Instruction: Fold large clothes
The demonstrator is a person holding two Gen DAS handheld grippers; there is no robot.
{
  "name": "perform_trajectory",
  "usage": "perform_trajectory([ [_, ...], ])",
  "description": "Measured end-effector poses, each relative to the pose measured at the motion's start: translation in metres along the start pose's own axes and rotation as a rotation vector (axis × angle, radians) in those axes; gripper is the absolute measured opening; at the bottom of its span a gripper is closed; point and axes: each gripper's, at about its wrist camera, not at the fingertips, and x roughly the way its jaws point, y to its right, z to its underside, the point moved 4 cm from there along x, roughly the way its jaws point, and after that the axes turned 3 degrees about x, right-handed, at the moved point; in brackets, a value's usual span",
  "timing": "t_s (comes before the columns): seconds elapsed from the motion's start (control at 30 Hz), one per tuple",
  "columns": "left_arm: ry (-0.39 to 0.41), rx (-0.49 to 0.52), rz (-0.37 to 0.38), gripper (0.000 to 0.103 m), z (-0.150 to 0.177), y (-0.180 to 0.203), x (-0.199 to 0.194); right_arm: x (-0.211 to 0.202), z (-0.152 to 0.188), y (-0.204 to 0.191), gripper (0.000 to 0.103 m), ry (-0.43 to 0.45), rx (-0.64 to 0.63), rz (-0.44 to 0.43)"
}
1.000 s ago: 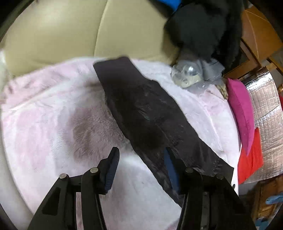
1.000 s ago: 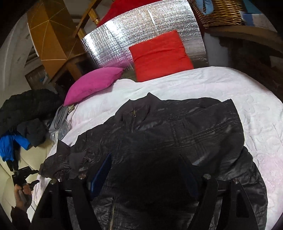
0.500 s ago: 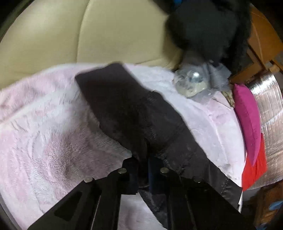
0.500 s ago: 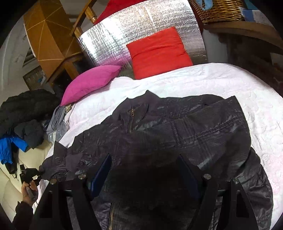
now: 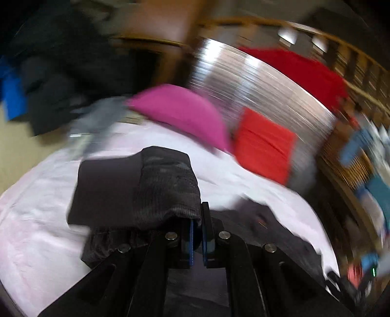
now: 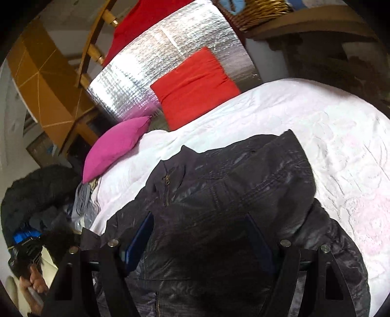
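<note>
A large black jacket (image 6: 243, 195) lies spread, zip side up, on the pale pink bed cover (image 6: 329, 136). My right gripper (image 6: 199, 239) is open, hovering just above the jacket's chest with nothing between its blue pads. My left gripper (image 5: 198, 229) is shut on the jacket's sleeve (image 5: 146, 185), whose cuff end is lifted and folded back over the fingers. The left wrist view is motion-blurred. In the right wrist view the left gripper shows in a hand (image 6: 26, 256) at the bed's left edge.
A magenta pillow (image 6: 114, 146) and a red cushion (image 6: 195, 87) lean on a silver foil panel (image 6: 151, 61) at the bed's head. A pile of dark clothes (image 6: 31, 195) lies left of the bed. A wicker basket (image 6: 256, 12) sits on a shelf.
My left gripper closed on the sleeve, then lifted it and swung it towards the jacket body. My right gripper stayed open over the chest, drifting slightly.
</note>
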Motion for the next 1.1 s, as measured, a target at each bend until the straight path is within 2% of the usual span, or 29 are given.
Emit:
perform_trajectory([
  [0.1,-0.106,0.132,0.091,0.005,0.039,0.075,0.029,-0.003,-0.005,0.011,0.08,0.005,0.04,-0.007],
  [0.17,-0.18,0.196,0.111,0.005,0.069,0.108,0.048,-0.006,-0.009,0.019,0.08,0.007,0.075,-0.016],
  [0.2,-0.216,0.213,0.12,0.005,0.081,0.117,0.057,-0.007,-0.011,0.025,0.08,0.008,0.098,-0.023],
  [0.3,-0.399,0.264,0.158,0.007,0.129,0.139,0.092,-0.009,-0.015,0.035,0.08,0.005,0.134,-0.034],
  [0.37,-0.516,0.277,0.143,0.008,0.154,0.141,0.108,-0.007,-0.017,0.041,0.08,-0.007,0.145,-0.03],
  [0.43,-0.565,0.279,0.146,0.011,0.162,0.138,0.102,-0.004,-0.017,0.046,0.08,-0.022,0.16,-0.033],
  [0.47,-0.573,0.279,0.16,0.017,0.16,0.138,0.095,-0.003,-0.017,0.047,0.08,-0.035,0.169,-0.041],
  [0.5,-0.57,0.275,0.193,0.029,0.154,0.136,0.082,-0.001,-0.017,0.046,0.08,-0.046,0.173,-0.053],
  [0.53,-0.555,0.27,0.216,0.036,0.15,0.133,0.069,-0.001,-0.017,0.045,0.08,-0.054,0.174,-0.067],
  [0.57,-0.513,0.264,0.25,0.051,0.141,0.13,0.049,0.0,-0.017,0.043,0.08,-0.059,0.173,-0.081],
  [0.6,-0.47,0.262,0.272,0.06,0.132,0.127,0.035,0.001,-0.017,0.038,0.08,-0.064,0.166,-0.101],
  [0.63,-0.403,0.261,0.283,0.062,0.118,0.119,0.016,0.001,-0.015,0.032,0.08,-0.072,0.15,-0.119],
  [0.7,-0.309,0.26,0.232,0.062,0.095,0.103,0.0,0.004,-0.009,0.014,0.08,-0.099,0.108,-0.158],
  [0.77,-0.219,0.252,0.07,0.062,0.072,0.072,-0.007,0.007,-0.002,-0.006,0.08,-0.124,0.058,-0.192],
  [0.87,-0.204,0.158,-0.146,0.062,0.059,0.013,0.008,0.011,0.018,-0.045,0.08,-0.151,-0.089,-0.197],
  [0.9,-0.214,0.127,-0.191,0.06,0.06,-0.004,0.015,0.013,0.028,-0.061,0.08,-0.154,-0.173,-0.189],
  [0.93,-0.249,0.081,-0.219,0.058,0.062,-0.023,0.026,0.013,0.036,-0.073,0.08,-0.158,-0.236,-0.18],
  [1.0,-0.308,0.024,-0.199,0.042,0.069,-0.039,0.039,0.02,0.058,-0.096,0.082,-0.178,-0.366,-0.152],
  [1.03,-0.331,0.009,-0.182,0.04,0.071,-0.038,0.047,0.025,0.07,-0.108,0.082,-0.191,-0.426,-0.139],
  [1.1,-0.343,0.036,-0.208,0.039,0.074,-0.036,0.054,0.038,0.091,-0.126,0.082,-0.221,-0.528,-0.088],
])
